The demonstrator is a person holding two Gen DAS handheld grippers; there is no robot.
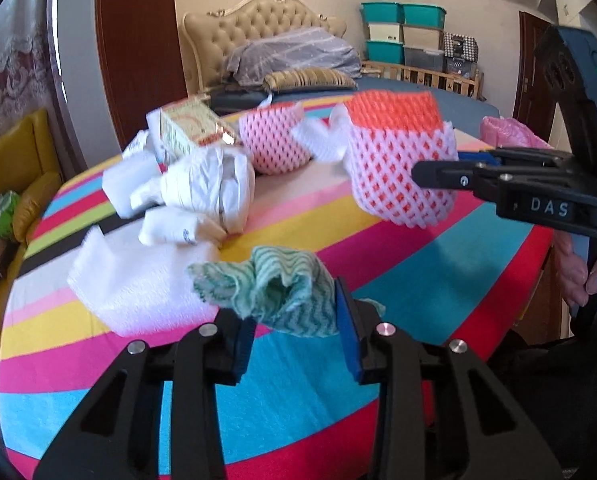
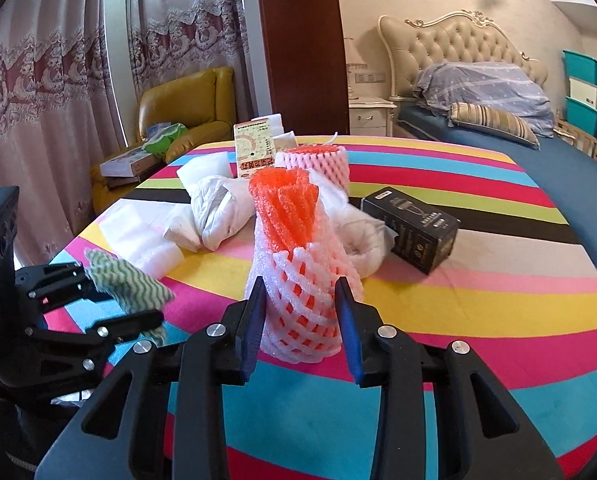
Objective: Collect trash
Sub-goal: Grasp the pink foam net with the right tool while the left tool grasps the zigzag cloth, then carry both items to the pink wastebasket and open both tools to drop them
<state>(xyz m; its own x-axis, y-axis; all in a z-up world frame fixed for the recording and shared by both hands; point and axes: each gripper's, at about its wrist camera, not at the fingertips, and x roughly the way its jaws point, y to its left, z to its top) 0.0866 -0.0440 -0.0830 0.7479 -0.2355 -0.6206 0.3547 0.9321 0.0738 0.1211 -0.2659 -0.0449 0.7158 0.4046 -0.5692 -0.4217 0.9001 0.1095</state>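
Our left gripper (image 1: 298, 320) jaws pinch the soft green-and-white wavy cloth rag (image 1: 274, 288); our right gripper (image 2: 300, 320) jaws squeeze the light, springy orange-and-white foam fruit net (image 2: 294, 264) low on its mesh, above the striped table (image 2: 478, 312).

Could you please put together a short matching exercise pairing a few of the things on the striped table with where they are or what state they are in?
Things:
1. green wavy cloth
2. orange and white foam net
3. black box
4. pink foam net

States:
A. lying loose on the table, beyond the orange one
B. pinched in the left gripper
C. lying on its side on the table
D. squeezed in the right gripper

Pairs: 1-B, 2-D, 3-C, 4-A
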